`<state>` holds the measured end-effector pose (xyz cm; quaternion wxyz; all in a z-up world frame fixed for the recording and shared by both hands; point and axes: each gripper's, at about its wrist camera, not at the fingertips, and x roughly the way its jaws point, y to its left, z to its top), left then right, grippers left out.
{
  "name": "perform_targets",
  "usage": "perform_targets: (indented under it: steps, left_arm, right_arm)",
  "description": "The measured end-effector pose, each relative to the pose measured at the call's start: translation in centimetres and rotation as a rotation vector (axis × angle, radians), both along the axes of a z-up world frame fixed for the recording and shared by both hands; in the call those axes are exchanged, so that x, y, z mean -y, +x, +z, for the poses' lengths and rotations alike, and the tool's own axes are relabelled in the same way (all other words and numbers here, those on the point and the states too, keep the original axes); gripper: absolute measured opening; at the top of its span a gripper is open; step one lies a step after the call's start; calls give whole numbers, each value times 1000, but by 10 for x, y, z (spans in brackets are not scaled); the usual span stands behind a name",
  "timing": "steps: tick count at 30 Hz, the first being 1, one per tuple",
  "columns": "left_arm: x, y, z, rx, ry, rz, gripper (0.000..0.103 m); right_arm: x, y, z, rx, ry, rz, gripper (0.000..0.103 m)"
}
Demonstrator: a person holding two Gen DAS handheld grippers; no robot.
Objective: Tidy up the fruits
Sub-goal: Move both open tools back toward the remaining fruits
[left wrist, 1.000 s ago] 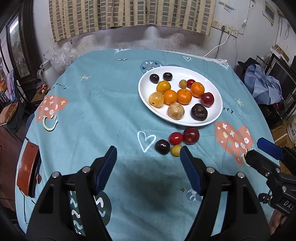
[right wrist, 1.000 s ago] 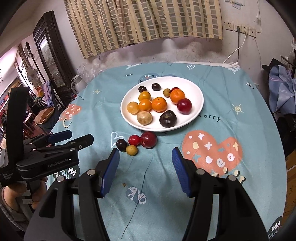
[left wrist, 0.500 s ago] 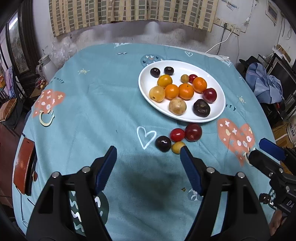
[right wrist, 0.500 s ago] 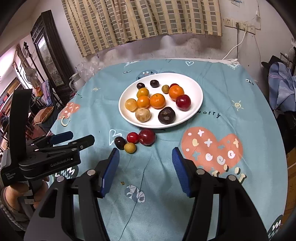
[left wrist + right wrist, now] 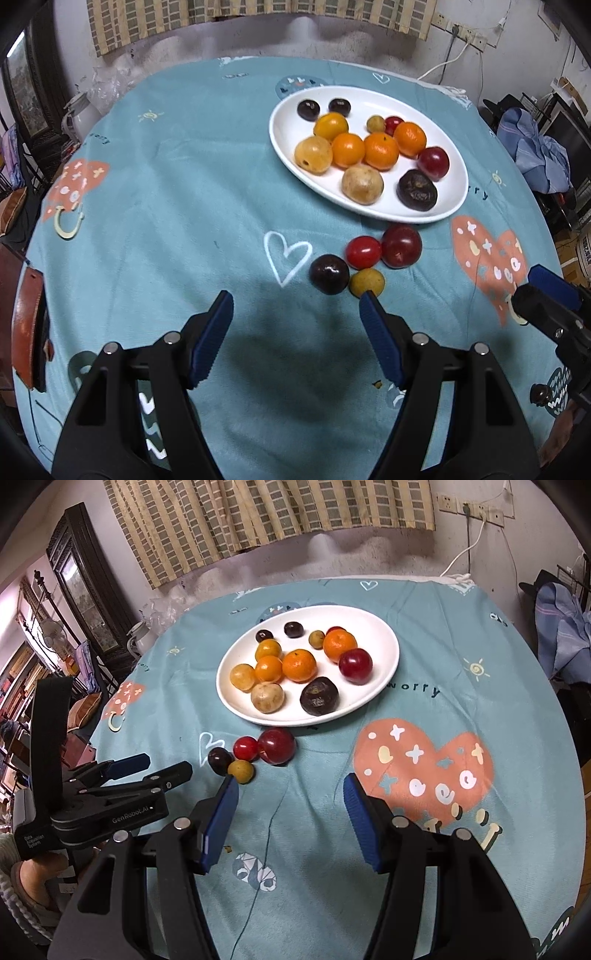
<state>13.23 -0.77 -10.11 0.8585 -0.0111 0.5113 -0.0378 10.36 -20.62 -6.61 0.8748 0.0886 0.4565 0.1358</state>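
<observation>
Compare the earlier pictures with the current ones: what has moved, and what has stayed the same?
Both grippers have come down and closer to the four loose fruits lying on the tablecloth beside the plate; the fruits now appear larger in both views. The left gripper and the right gripper are both open and empty, as before. No fruit has shifted, on the plate or off it.

Four loose fruits are lying clustered on the cloth just beside a white plate holding eleven more.

small red fruit half hidden behind orange
</observation>
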Motion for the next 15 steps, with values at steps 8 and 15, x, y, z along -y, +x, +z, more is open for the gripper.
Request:
perform_targets:
  steps: [8, 15]
  left_arm:
    - [1, 0, -22, -26, -48, -51, 71]
    - [2, 16, -31, -35, -94, -83, 55]
  right_arm:
    - [6, 8, -12, -32, 11, -20, 59]
    - [12, 10, -18, -55, 13, -35, 59]
